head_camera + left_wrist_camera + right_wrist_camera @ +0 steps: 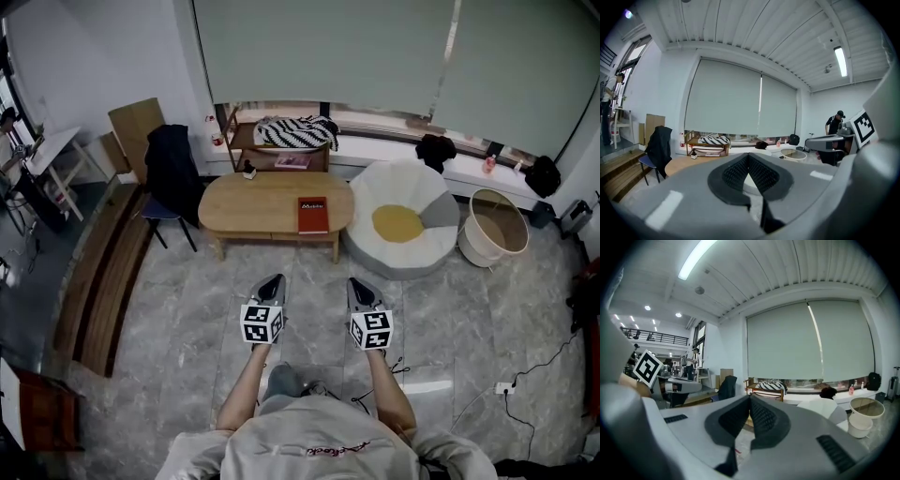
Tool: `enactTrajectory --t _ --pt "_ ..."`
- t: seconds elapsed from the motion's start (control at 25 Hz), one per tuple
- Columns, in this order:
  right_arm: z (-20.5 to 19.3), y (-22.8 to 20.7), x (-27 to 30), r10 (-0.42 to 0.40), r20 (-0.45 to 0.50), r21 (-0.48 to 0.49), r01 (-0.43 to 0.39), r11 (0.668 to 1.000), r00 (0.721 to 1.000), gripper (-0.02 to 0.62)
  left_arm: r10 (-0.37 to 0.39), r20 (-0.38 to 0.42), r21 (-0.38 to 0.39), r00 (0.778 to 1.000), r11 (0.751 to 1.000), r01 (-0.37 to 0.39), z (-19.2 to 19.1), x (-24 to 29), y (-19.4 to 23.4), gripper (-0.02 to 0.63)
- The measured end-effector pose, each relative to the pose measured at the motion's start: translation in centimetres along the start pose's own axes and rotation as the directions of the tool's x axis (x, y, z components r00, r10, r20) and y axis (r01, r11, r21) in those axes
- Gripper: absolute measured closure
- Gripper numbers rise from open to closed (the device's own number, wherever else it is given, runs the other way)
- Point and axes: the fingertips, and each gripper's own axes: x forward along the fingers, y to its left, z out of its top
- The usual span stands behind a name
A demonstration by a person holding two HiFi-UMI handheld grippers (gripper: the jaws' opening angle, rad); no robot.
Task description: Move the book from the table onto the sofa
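Note:
A red book (312,215) lies flat on the right end of the low oval wooden table (253,202). Right of the table sits the round white beanbag sofa (405,228) with a yellow patch in its seat. My left gripper (272,283) and right gripper (365,288) hover side by side over the grey floor, well short of the table, both shut and holding nothing. The left gripper (749,156) points toward the table and window. From the right gripper (750,398) I see the sofa (820,407) beyond its tip; the book is hidden in both gripper views.
A dark jacket hangs on a chair (172,173) left of the table. A wooden rack with a striped cloth (295,132) stands behind it. A round basket (494,226) sits right of the sofa. A cable and socket strip (506,386) lie on the floor at right.

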Motion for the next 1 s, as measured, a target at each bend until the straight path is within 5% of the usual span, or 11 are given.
enactTrajectory --t 0.44,1.0 --pt "0.0 -2.8 5.1 -0.02 -0.001 0.027 0.02 0.999 1.0 0.586 -0.011 0.003 0.012 1.0 1.0 0.01 1.1 5.3 2.0 0.597" --pt "2.2 -8.0 18.4 -0.05 -0.019 0.03 0.05 0.998 0.999 0.586 -0.061 0.002 -0.003 0.998 0.998 0.061 4.0 18.4 8.9 0.597"
